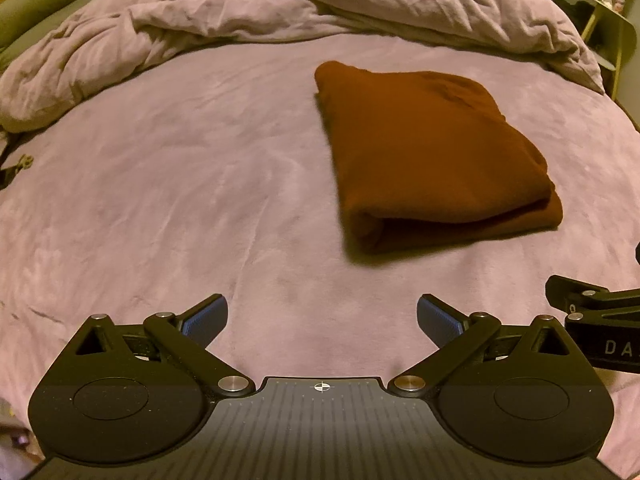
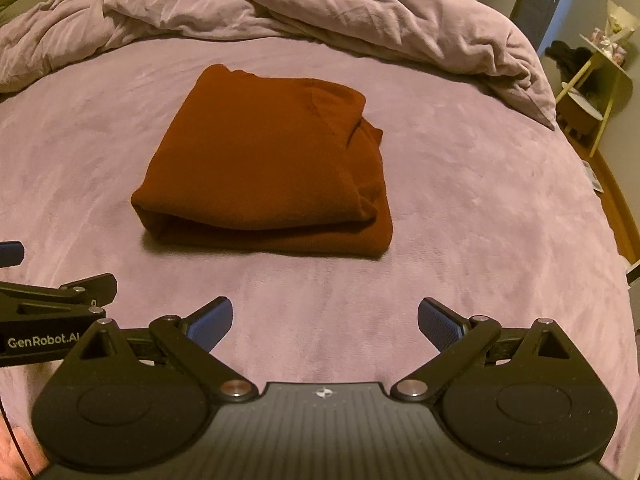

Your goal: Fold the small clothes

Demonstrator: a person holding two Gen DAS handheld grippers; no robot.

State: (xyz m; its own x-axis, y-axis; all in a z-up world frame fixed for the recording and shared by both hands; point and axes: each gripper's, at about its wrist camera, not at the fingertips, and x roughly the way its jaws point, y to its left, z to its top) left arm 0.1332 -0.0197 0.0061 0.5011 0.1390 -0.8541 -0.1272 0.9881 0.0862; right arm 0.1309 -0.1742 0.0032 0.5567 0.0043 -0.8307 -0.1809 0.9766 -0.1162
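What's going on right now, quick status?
Left tool open, right tool open, both empty. Rust-brown garment folded, lying flat on the purple bed cover. Rumpled duvet behind it, nothing in the way.

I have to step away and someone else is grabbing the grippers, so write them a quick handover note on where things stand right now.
Left gripper: open, empty, hovering over the bedsheet, short of the garment.
Right gripper: open, empty, beside the left one, also short of it.
Rust-brown garment: lies on the sheet ahead of both grippers, folded into a compact rectangle, layered edges facing the grippers and its right side. Nothing touches it.
Crumpled duvet sits behind it.
Done: this piece looks folded.
Left: perhaps tidy the slightly uneven right edge; no other clothes to fold are in view.
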